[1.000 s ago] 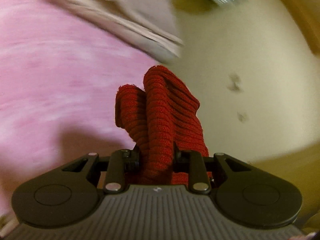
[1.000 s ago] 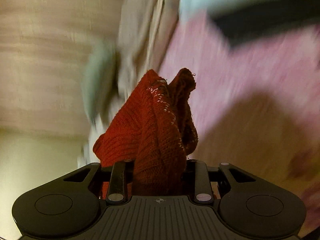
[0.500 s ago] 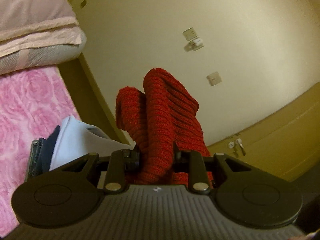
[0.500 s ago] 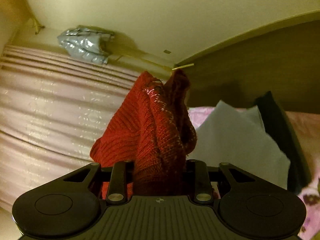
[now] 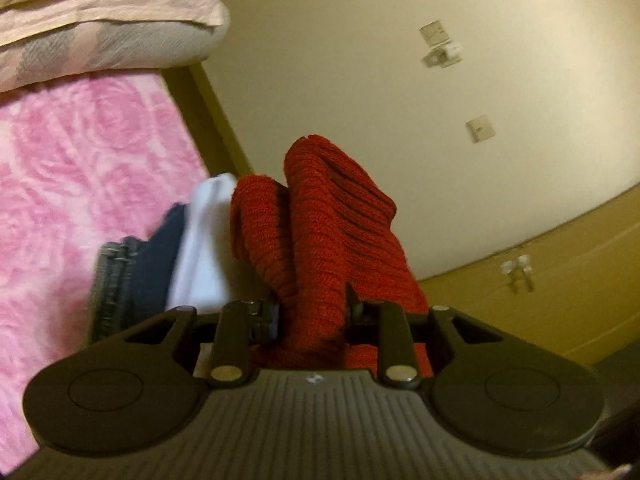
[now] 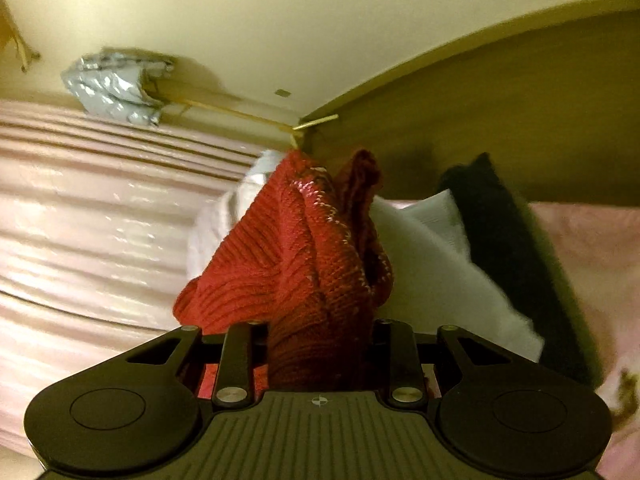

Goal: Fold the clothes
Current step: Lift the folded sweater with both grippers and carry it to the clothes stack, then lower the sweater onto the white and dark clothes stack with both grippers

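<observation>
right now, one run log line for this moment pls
step: fold clothes | left gripper: shut on red sweater | right gripper: shut on red sweater | garment lifted, bunched | folded stack beyond

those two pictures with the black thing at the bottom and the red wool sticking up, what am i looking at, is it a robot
No robot here: a person holds one pair of tongs in each hand, and a small wide-angle camera on each pair looks forward along its fingers. The black shape at the bottom of each picture is the tool itself.

One picture is from the left tongs, the other from the right tongs. Both are shut on the same red knitted sweater, which bunches up in front of each lens.

Behind it lies a pink rose-patterned blanket with a stack of folded clothes in white, navy and denim on it. Pillows lie further back, and a cream wall fills the rest.
</observation>
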`<state>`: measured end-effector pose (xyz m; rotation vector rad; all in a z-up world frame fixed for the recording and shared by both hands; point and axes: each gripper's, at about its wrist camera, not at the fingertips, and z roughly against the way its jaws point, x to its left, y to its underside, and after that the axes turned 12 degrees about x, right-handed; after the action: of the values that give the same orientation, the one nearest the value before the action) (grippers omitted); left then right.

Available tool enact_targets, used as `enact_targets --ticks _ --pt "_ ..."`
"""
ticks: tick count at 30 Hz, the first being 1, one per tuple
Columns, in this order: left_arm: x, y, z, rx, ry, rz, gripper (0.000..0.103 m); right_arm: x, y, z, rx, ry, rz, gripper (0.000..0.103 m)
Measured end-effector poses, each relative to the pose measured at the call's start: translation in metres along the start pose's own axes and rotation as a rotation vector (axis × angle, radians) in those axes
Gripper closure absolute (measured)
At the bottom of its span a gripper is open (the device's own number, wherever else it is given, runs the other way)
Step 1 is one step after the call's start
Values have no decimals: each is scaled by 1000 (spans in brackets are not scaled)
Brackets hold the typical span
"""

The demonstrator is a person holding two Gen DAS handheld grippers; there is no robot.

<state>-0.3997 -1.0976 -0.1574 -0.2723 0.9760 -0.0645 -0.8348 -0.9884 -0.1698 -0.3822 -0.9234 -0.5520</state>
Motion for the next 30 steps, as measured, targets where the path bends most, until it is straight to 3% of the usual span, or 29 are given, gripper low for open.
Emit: enact_targets --ticks 3,5,11,13,15,18,21,23,24,28,30 --pt "12 3 -3 -36 -7 17 72 -8 4 -6 -44 57 -18 63" --pt "9 1 -1 -41 -41 18 68 -5 4 -6 -68 82 -7 43" --pt "-29 8 34 -85 -229 -66 70 27 12 11 -89 238 150 40" --pt "-47 16 49 -109 -289 -98 72 38 20 23 -132 326 208 40" --pt "-70 28 61 -126 -331 -150 80 48 31 40 -207 386 258 40" --pt "-101 48 62 -112 -328 -237 90 66 51 59 -251 386 347 40" --pt "-124 75 36 -66 -319 -329 92 80 73 50 -193 380 449 41" --pt "-133 87 14 -38 -331 -387 92 90 87 45 -154 375 516 59" --pt "-133 91 4 -26 -346 -403 93 93 94 40 -137 373 538 63" --pt "-121 98 -29 27 -474 -460 96 92 109 5 -92 383 567 64" --pt "-108 99 -30 24 -493 -442 94 97 119 -9 -85 418 633 64"
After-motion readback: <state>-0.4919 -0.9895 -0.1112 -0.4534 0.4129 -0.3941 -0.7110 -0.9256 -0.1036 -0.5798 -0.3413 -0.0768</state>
